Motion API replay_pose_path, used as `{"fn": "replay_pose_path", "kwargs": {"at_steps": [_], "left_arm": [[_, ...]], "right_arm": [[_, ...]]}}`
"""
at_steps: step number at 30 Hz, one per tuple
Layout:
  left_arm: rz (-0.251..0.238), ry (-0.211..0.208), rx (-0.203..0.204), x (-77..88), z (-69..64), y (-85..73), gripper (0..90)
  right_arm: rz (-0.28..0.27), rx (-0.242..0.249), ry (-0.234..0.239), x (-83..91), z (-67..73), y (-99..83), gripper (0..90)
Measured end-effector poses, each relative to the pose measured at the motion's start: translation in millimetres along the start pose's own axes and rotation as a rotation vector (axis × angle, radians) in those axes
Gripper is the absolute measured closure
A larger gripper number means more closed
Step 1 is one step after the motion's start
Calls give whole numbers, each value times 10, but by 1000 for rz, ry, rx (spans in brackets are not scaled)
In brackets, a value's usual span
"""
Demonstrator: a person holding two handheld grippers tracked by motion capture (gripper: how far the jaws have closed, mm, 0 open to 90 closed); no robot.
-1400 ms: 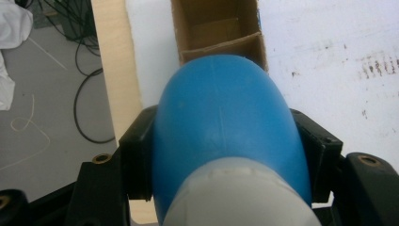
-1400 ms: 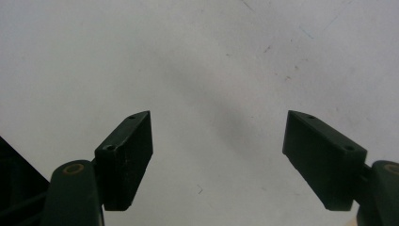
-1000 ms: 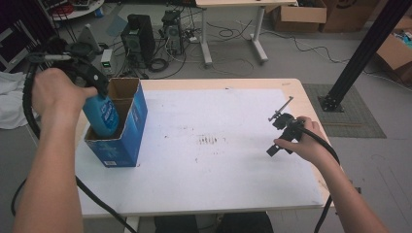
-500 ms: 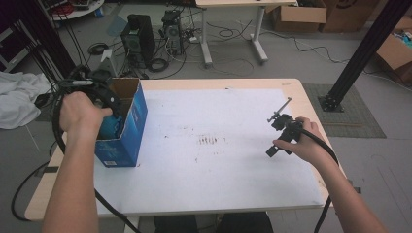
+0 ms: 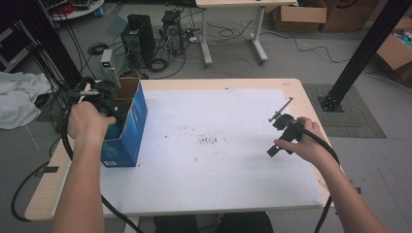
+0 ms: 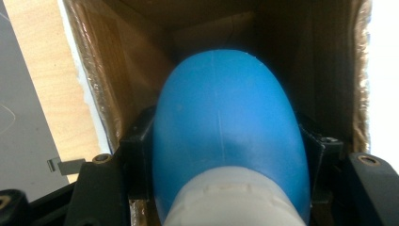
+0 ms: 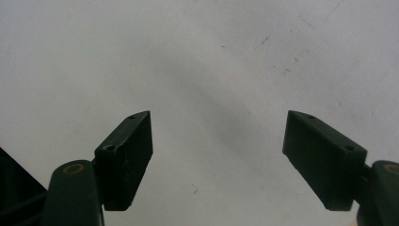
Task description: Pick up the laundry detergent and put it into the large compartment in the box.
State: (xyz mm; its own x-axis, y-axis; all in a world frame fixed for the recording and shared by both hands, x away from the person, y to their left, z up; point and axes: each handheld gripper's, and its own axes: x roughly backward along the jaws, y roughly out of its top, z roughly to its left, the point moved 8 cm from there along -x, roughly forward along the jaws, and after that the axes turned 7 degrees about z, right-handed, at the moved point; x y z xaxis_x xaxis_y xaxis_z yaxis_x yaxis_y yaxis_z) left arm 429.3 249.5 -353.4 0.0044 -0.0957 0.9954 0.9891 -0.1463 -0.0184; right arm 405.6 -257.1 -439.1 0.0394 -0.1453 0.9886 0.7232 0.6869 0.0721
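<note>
White table [image 5: 233,165], left gripper [image 5: 104,99] sunk lower, blue bottle [image 6: 226,136] now inside box [image 5: 131,131]

Left gripper [image 5: 104,99] dropped from above the blue cardboard box [image 5: 127,131] down into it, carrying the blue bottle [image 6: 226,136]. Bottle went from sticking out over the rim to sitting inside the walls.
</note>
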Motion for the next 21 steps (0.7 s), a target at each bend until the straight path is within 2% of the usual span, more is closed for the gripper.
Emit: {"fn": "replay_pose_path", "kwargs": {"at_steps": [7,21], "left_arm": [[8,1,3,-78,-3,8,374],[11,-7,9,-98,-2,-18,369]], "right_arm": [[2,-8,-2,-3,-22,-23,248],[2,-4,-3,-3,-20,-11,248]]}}
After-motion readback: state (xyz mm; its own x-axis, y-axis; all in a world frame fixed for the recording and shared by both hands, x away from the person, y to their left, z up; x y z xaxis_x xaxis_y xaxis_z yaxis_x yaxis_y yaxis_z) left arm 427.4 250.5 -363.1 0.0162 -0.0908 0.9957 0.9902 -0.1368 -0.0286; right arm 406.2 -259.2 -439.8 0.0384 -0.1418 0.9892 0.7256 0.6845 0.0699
